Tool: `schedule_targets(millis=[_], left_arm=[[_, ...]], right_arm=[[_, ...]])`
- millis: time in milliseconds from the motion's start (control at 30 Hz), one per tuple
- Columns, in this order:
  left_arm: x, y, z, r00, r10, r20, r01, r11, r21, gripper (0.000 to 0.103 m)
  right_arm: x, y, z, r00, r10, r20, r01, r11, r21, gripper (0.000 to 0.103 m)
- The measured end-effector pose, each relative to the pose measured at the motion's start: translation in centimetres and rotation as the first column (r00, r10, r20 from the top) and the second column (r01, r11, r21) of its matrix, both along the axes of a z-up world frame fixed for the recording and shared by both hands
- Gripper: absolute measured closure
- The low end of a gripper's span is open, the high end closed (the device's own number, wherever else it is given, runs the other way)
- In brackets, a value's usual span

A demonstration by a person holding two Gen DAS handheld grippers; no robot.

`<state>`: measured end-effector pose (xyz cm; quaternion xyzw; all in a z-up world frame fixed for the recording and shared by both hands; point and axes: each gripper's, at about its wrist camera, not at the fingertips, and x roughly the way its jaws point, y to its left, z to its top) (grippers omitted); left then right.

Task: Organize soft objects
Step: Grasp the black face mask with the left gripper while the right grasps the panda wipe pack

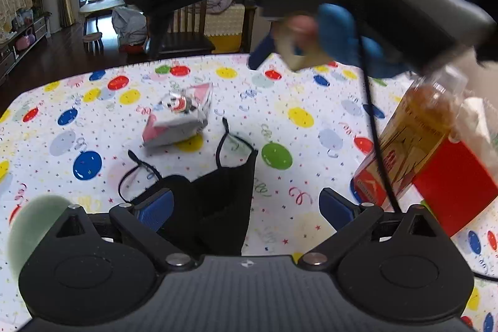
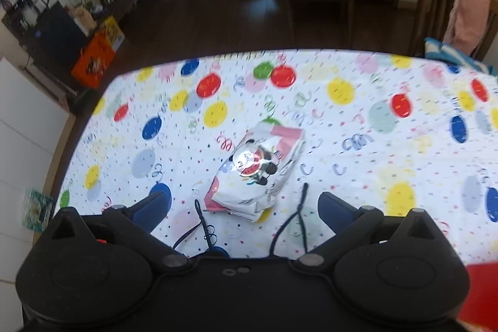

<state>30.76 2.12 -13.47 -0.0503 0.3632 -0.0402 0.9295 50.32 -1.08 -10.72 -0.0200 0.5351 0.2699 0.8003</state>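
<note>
Left wrist view: the left tongs (image 1: 246,207) stand wide apart over the black face mask (image 1: 218,201), which lies flat on the desk (image 1: 311,145) just nearer than the tissue pack (image 1: 179,120). Right wrist view: the right tongs (image 2: 244,207) are spread wide and empty, with the mask's ear loops (image 2: 298,217) between them, just nearer than the pack.

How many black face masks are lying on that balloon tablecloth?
1. The black face mask lies flat on the tablecloth, just in front of the left tongs, nearer than the tissue pack. The right view shows only its ear loops; others could be hidden.
</note>
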Motion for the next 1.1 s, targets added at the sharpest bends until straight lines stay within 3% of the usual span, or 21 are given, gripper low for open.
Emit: schedule_targets(millis=[267, 600, 900, 1100], left_arm=[[1.3, -0.3, -2.8, 0.999, 0.032, -0.034, -0.029, 0.998, 0.061, 0.003], [2.8, -0.9, -5.4, 0.996, 0.035, -0.078, -0.026, 0.993, 0.114, 0.003], [3.5, -0.8, -6.8, 0.993, 0.06, -0.099, -0.048, 0.992, 0.117, 0.004], [3.4, -0.6, -6.9, 0.993, 0.073, -0.091, -0.06, 0.99, 0.131, 0.029]], right_arm=[[2.7, 3.1, -4.3, 0.998, 0.004, -0.066, -0.006, 0.999, -0.033, 0.0], [4.7, 5.2, -8.6, 0.992, -0.064, -0.107, 0.057, 0.996, -0.069, 0.0], [4.7, 6.5, -10.4, 0.996, -0.06, -0.062, 0.049, 0.985, -0.166, 0.002], [4.2, 6.7, -10.3, 0.999, -0.045, -0.016, 0.04, 0.978, -0.206, 0.012]])
